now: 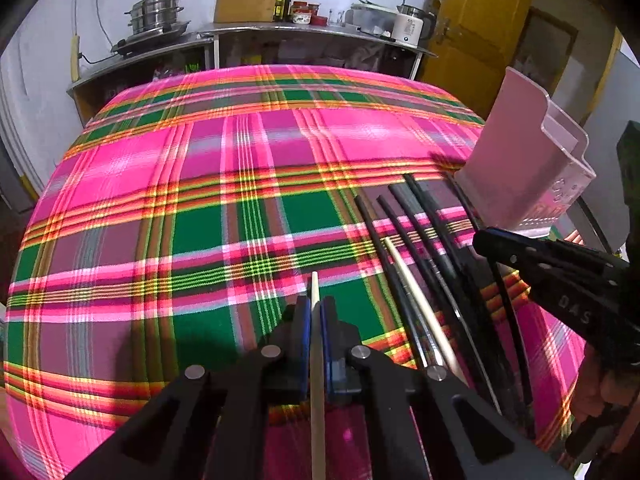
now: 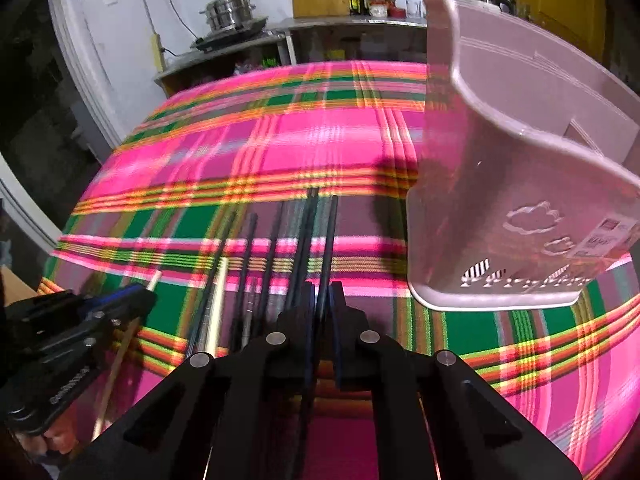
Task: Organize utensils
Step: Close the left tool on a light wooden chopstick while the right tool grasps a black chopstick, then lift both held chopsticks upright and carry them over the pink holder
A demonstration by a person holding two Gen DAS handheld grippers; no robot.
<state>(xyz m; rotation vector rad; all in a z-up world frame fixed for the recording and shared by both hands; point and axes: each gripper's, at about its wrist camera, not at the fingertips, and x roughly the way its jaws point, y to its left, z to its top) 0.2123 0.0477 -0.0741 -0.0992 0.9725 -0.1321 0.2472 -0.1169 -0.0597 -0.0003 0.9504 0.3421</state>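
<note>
My left gripper [image 1: 315, 312] is shut on a pale wooden chopstick [image 1: 316, 360], held above the plaid tablecloth; it also shows in the right wrist view [image 2: 120, 300]. My right gripper [image 2: 320, 294] is shut on a black chopstick [image 2: 329, 232]; it appears at the right of the left wrist view [image 1: 486, 236]. Several black chopsticks [image 1: 416, 232] and one pale chopstick [image 1: 416, 292] lie side by side on the cloth. A pink plastic utensil holder [image 2: 500, 160] stands upright right of the chopsticks, also seen in the left wrist view [image 1: 516, 160].
The table carries a pink, green and orange plaid cloth [image 1: 200, 200]. Behind it a steel counter [image 1: 280, 32] holds a steamer pot [image 1: 156, 12], bottles, jars and a white kettle [image 1: 408, 26]. A yellow door [image 1: 480, 20] stands at the back right.
</note>
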